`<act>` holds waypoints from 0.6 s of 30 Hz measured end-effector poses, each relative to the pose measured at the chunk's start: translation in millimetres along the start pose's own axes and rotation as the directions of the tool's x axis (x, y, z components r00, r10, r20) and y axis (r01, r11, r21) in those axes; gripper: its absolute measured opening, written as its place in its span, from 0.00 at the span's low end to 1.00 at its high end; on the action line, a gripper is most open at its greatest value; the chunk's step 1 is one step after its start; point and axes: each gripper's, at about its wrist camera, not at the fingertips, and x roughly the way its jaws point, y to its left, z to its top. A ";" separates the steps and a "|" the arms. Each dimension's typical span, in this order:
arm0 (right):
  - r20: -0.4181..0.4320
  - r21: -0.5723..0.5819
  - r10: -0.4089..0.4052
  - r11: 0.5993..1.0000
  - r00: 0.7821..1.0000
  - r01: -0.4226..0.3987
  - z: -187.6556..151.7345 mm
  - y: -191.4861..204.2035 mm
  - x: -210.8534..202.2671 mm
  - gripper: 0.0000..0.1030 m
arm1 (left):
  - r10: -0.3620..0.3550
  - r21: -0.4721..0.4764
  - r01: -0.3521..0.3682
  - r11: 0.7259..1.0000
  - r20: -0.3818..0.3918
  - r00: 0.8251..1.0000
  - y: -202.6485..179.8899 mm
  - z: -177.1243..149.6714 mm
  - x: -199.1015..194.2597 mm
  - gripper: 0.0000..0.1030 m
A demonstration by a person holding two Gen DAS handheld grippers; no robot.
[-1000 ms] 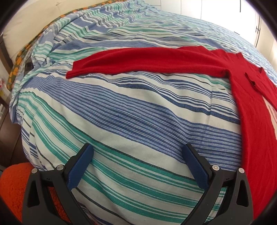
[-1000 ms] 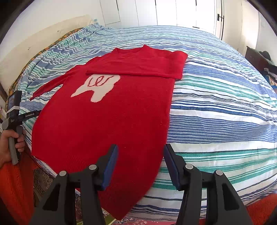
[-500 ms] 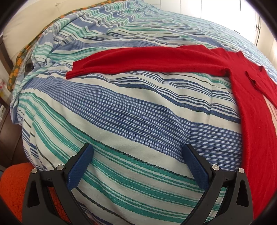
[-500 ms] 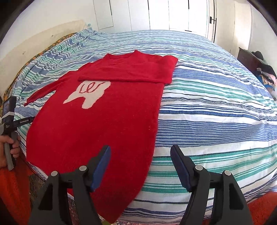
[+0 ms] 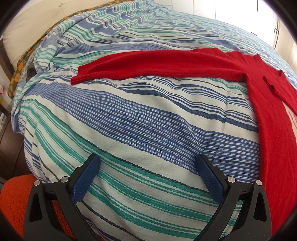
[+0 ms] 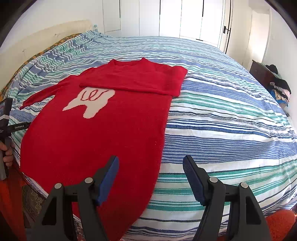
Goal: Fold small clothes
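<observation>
While the right hand-held gripper (image 6: 150,165) gapes wider than before, empty, left hand-held gripper (image 5: 148,163) unchanged, open, red sweater (image 6: 104,133) unmoved.

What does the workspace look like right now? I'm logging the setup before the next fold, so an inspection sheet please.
Surface: blue, green and white striped bedspread, lightly rippled.
Job's things: red knit sweater with a white tooth motif lying flat; one sleeve folded across the chest, the other sleeve stretched out sideways.
Clutter: pile of clothes beside the bed.
Grippers: left gripper jaws open, empty; right gripper jaws open over the sweater's edge, not gripping.
Cables: nothing seen.
Surroundings: white closet doors, orange fuzzy rug.
</observation>
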 end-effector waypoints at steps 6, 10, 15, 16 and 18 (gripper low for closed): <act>0.010 -0.010 -0.023 1.000 1.000 0.023 0.4 1.2 -2.3 0.69 | 0.000 0.000 0.000 1.000 0.000 1.000 0.0 0.0 0.0 0.99; 0.005 -0.015 -0.032 0.999 0.999 0.032 0.2 2.3 -1.1 0.69 | 0.000 0.000 0.000 1.000 0.000 1.000 0.2 -0.2 0.1 0.99; 0.002 -0.021 -0.043 0.999 0.999 0.043 0.2 3.4 -0.1 0.69 | 0.000 0.000 0.000 1.000 0.001 1.000 0.2 -0.2 -0.1 0.99; 0.000 -0.022 -0.044 0.999 0.999 0.044 0.0 3.6 0.2 0.69 | 0.001 0.001 -0.001 1.000 0.002 1.000 0.1 -0.2 0.0 0.99; -0.002 -0.025 -0.045 0.999 0.999 0.045 -0.3 4.2 0.6 0.70 | 0.001 0.001 -0.001 1.000 0.003 1.000 -0.6 -0.3 -0.3 0.99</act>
